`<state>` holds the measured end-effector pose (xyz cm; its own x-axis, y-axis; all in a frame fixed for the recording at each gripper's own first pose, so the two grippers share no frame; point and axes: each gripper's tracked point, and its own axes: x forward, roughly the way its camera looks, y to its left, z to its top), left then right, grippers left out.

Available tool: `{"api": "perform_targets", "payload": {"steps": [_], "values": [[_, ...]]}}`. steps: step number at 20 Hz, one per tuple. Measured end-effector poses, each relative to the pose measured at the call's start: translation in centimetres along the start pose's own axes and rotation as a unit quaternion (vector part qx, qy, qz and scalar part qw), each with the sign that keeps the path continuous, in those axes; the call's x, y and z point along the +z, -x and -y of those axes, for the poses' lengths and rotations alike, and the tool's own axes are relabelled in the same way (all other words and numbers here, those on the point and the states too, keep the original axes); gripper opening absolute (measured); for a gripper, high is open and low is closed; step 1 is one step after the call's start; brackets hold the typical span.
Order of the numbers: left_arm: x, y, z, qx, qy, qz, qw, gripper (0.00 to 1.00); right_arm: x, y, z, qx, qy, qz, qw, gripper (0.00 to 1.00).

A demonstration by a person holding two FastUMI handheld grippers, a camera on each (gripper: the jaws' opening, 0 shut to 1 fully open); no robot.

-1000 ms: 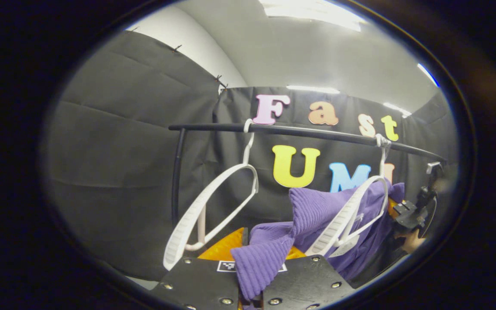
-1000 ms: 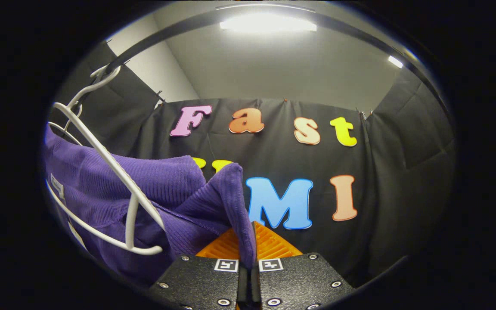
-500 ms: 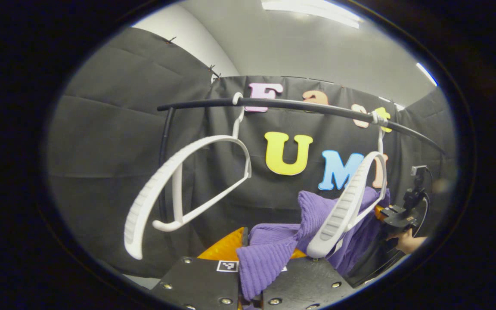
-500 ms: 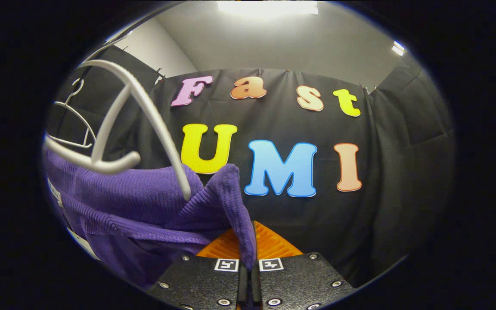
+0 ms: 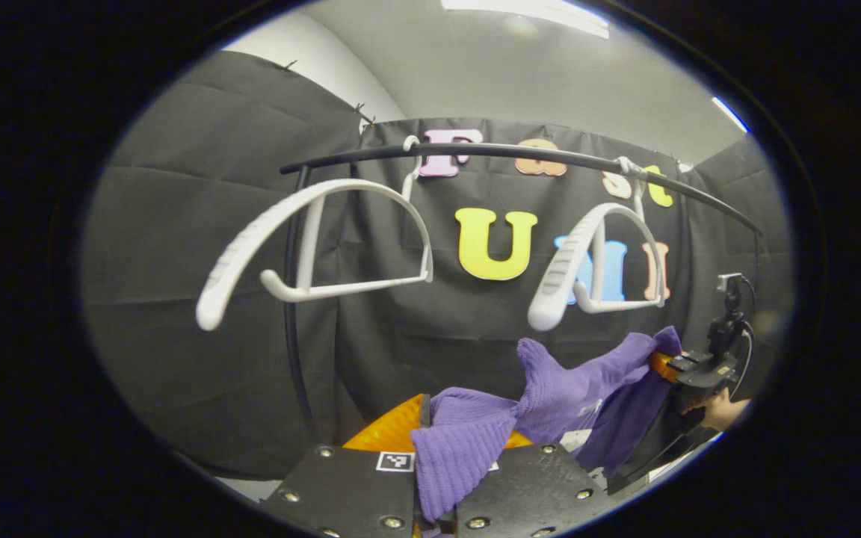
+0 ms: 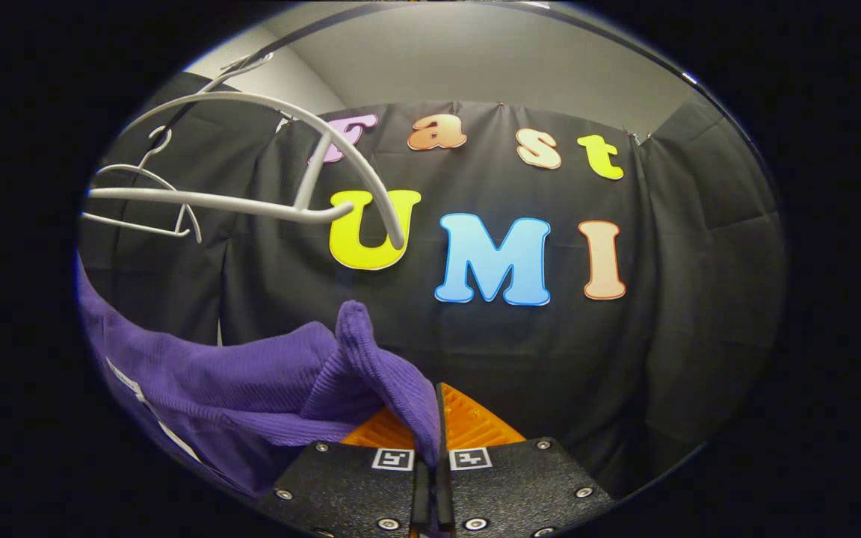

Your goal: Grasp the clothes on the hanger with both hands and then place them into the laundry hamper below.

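A purple knitted garment (image 5: 565,388) hangs stretched between both grippers, below and free of the two white hangers. My left gripper (image 5: 449,452) is shut on one bunched end of it at the bottom of the left gripper view. Farther right there, my right gripper (image 5: 692,370), held by a hand (image 5: 718,412), pinches the other end. In the right gripper view, my right gripper (image 6: 436,422) is shut on a fold of the purple garment (image 6: 251,381), which trails off to the left.
A black rail (image 5: 520,153) runs overhead with a bare white hanger (image 5: 311,246) at the left and a second bare hanger (image 5: 602,261) at the right. The near hanger (image 6: 251,161) sits above the garment in the right gripper view. A black upright post (image 5: 292,321) stands at the left.
Both grippers have come down with the garment. It has slipped off the right-hand hanger, which has swung up bare; both hangers now sit higher in the views.
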<state>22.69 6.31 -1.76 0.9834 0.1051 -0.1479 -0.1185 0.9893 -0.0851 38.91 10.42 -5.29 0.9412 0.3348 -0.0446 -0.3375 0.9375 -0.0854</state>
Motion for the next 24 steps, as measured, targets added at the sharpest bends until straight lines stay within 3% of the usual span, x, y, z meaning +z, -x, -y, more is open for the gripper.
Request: {"api": "perform_targets", "payload": {"steps": [7, 18, 24], "values": [[-1.7, 3.0, 0.9, -0.033, -0.001, -0.01, 0.999, 0.0, 2.6, 8.8, -2.8, 0.014, -0.022, 0.016, 1.0, 0.02], [-0.3, 11.4, 6.9, -0.14, -0.001, 0.012, 0.99, 0.0, 5.2, 21.1, -9.0, 0.027, -0.064, 0.028, 0.997, 0.03], [-5.2, 14.3, 9.7, -0.179, 0.004, -0.014, 0.984, 0.0, 3.6, 26.3, -12.8, 0.042, -0.078, 0.0, 0.996, 0.02]]}}
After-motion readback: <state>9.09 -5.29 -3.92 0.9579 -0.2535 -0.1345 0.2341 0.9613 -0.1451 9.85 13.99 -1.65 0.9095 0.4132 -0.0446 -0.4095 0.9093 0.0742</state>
